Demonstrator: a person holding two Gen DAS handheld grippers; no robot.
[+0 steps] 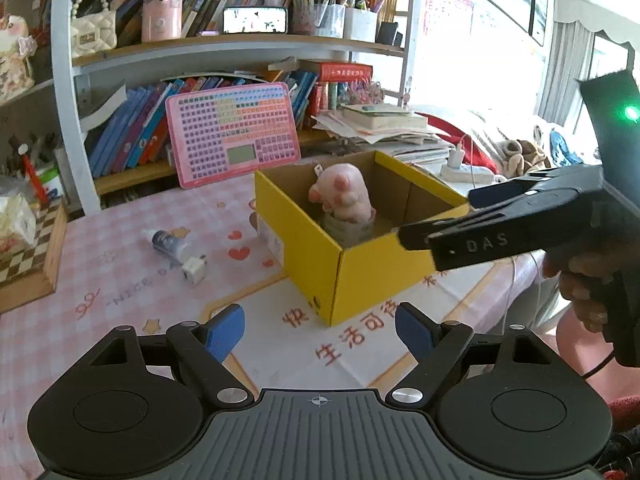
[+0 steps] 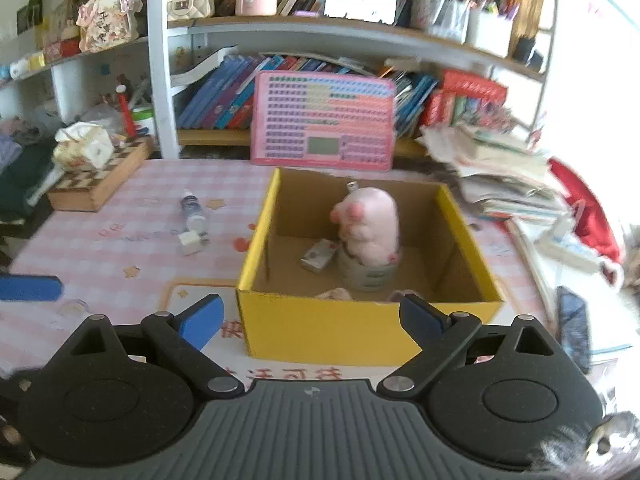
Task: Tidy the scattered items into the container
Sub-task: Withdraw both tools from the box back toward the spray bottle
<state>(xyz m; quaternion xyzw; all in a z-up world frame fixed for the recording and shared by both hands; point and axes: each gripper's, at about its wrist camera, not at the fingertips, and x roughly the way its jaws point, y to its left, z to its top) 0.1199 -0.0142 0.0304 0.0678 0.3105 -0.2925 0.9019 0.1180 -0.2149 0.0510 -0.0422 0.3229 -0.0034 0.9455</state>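
Observation:
A yellow cardboard box (image 1: 360, 276) (image 2: 320, 332) stands open on the pink checked table. Inside it a pink plush pig (image 1: 344, 194) (image 2: 370, 226) sits on a grey roll (image 2: 366, 276), beside a small packet (image 2: 318, 256). A small bottle (image 1: 166, 242) (image 2: 192, 210) and a white plug adapter (image 1: 195, 270) (image 2: 189, 242) lie on the table left of the box. My left gripper (image 1: 320, 330) is open and empty, near the box's front corner. My right gripper (image 2: 312, 320) is open and empty at the box's near wall; in the left wrist view its body (image 1: 500, 228) hangs over the box's right edge.
A pink keyboard toy (image 1: 232, 132) (image 2: 324, 120) leans on the bookshelf behind the box. A checkered wooden box with tissues (image 1: 28, 248) (image 2: 96, 176) stands at the left. Stacked papers and books (image 2: 500, 168) lie at the right, with a phone (image 2: 574, 328) near the table edge.

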